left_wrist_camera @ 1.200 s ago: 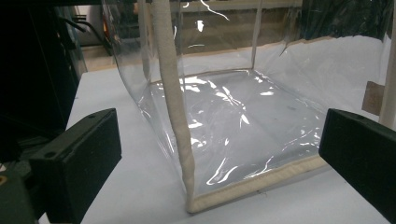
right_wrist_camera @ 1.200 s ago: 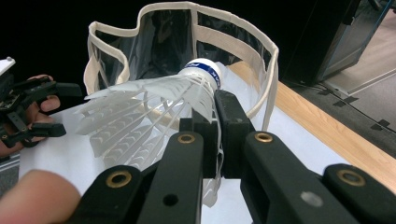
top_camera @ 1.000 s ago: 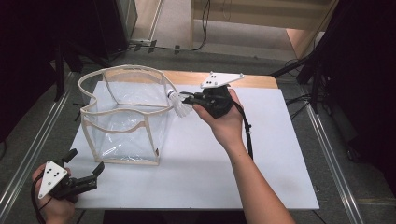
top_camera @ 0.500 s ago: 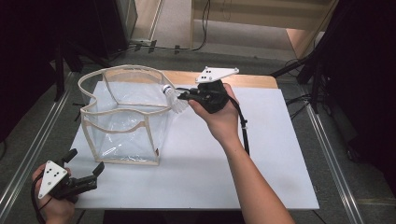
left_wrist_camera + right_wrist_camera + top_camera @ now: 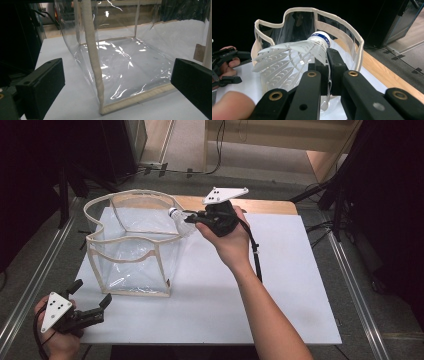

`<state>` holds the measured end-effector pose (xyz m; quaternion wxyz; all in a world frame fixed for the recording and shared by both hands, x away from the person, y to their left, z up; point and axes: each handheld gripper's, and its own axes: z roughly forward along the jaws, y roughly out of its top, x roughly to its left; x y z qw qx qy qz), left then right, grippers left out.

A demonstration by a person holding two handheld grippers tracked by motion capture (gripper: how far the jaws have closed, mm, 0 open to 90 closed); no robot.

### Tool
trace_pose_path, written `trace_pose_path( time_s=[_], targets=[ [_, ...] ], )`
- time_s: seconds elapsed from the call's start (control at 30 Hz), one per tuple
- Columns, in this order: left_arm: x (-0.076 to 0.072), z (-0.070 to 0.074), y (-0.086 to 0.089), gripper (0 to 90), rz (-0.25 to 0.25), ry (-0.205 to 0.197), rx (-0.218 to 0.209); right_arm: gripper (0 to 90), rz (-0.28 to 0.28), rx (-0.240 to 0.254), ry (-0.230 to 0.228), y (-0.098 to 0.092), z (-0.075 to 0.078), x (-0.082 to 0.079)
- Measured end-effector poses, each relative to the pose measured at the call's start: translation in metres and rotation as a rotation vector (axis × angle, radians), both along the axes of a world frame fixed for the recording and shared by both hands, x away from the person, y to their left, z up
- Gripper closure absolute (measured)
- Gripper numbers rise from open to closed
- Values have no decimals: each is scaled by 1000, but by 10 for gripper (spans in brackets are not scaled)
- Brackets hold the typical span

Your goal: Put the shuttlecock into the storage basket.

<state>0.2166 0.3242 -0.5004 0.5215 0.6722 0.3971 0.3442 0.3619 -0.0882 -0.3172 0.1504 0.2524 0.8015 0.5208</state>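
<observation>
A white feather shuttlecock (image 5: 179, 222) with a blue-banded cork (image 5: 319, 38) hangs above the right rim of a clear plastic bag (image 5: 131, 247) trimmed in beige. My right gripper (image 5: 194, 218) is shut on its feathers (image 5: 287, 57), with the cork pointing toward the bag's open top. In the right gripper view the jaws of my right gripper (image 5: 327, 62) pinch the skirt near the cork. My left gripper (image 5: 95, 309) rests open at the table's front left corner. In the left gripper view, my left gripper (image 5: 117, 67) faces the bag's near corner (image 5: 100, 100) with nothing between its pads.
The bag stands upright on a white board (image 5: 280, 285) that covers a wooden table (image 5: 265, 206). Dark stands and cables (image 5: 345, 195) flank the table. The right gripper's cable (image 5: 256, 255) trails along the forearm.
The right gripper has shifted slightly left with the shuttlecock, closer over the bag's rim. The left gripper has stayed in place.
</observation>
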Motion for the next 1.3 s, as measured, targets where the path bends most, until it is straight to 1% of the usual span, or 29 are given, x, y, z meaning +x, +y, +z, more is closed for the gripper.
trace_pose_path(
  time_s=[0.1, 0.17, 0.57, 0.8, 0.9, 0.97, 1.0, 1.07, 1.13, 1.17, 1.3],
  targets=[
    [0, 0, 0, 0, 0, 0, 0, 856, 0, -2, 3, 3, -1, 2],
    [0, 0, 0, 0, -1, 0, 0, 856, -1, -2, 13, 4, -1, 3],
    [0, 0, 0, 0, -2, 2, -1, 857, 2, -6, 24, 17, -4, 15],
    [0, 0, 0, 0, -2, 2, -1, 856, 6, -17, 39, 25, -11, 20],
    [0, 0, 1, 0, -3, 3, -1, 847, 8, -22, 39, 27, -13, 21],
    [0, 0, 1, 0, -3, 4, -1, 797, 8, -23, 45, 27, -15, 21],
    [0, 0, 1, 0, -2, 3, -1, 730, -2, -21, 38, 26, -15, 21],
    [0, 0, 1, 0, -3, 3, -2, 630, -17, -18, 27, 24, -15, 20],
    [0, 0, 1, 0, -3, 3, -3, 519, -49, -18, 10, 21, -15, 17],
    [0, 0, 1, 0, -3, 3, -3, 486, -58, -13, 10, 20, -14, 16],
    [0, 0, 1, 0, -1, 4, -1, 343, -65, 2, 10, 11, -14, 13]
  ],
)
